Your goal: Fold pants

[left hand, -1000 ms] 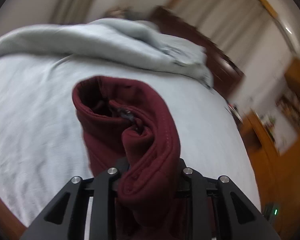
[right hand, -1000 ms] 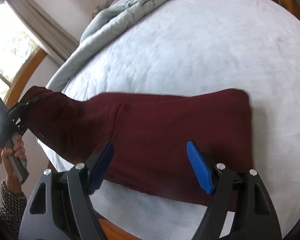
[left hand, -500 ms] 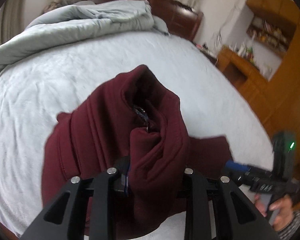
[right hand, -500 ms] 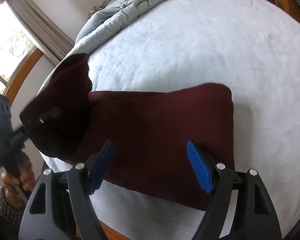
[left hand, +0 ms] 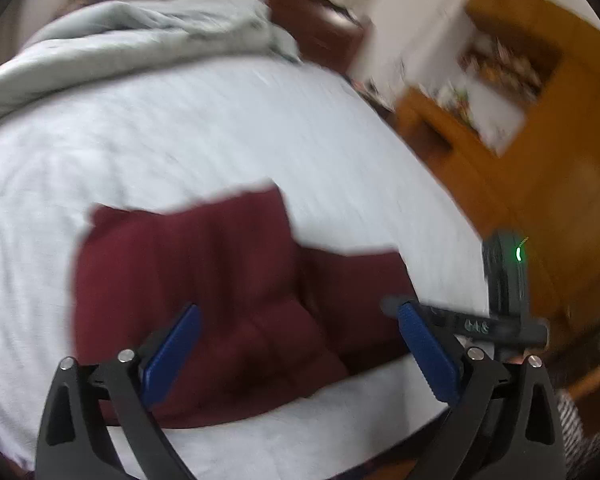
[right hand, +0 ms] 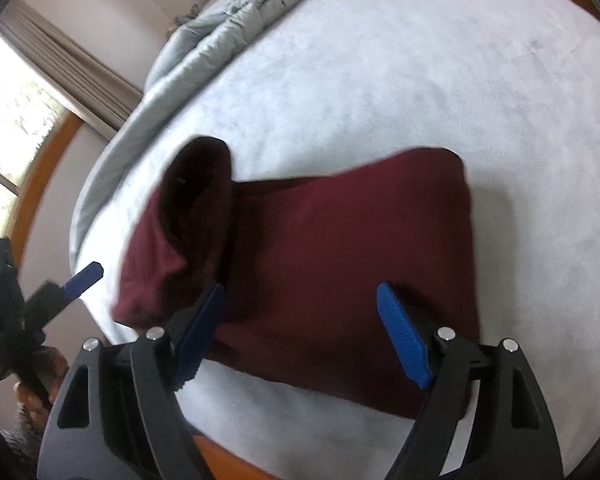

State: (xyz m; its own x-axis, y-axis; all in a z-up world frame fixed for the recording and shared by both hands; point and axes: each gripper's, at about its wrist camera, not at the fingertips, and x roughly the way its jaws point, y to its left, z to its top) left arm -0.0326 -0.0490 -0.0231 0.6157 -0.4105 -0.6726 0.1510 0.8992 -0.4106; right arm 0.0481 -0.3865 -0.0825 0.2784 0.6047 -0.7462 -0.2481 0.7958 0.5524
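Observation:
Dark red pants (left hand: 204, 280) lie on the white bed sheet (left hand: 180, 132), one end folded over the rest. In the right wrist view the pants (right hand: 340, 248) have a bunched end standing up at the left. My left gripper (left hand: 296, 344) is open and empty just above the near edge of the pants; it also shows in the right wrist view (right hand: 80, 280) at the left. My right gripper (right hand: 300, 332) is open and empty above the pants' near edge; it shows in the left wrist view (left hand: 500, 320) at the right.
A rumpled grey duvet (left hand: 140, 36) lies at the far side of the bed, before a dark headboard (left hand: 324, 36). Orange wooden furniture (left hand: 540, 152) stands to the right. A window with curtains (right hand: 56, 64) is at the left. The bed's wooden edge (right hand: 228, 460) runs near me.
My left gripper carried the pants' end over onto the rest, then opened and let go. The cloth now lies on the bed. My right gripper stayed open.

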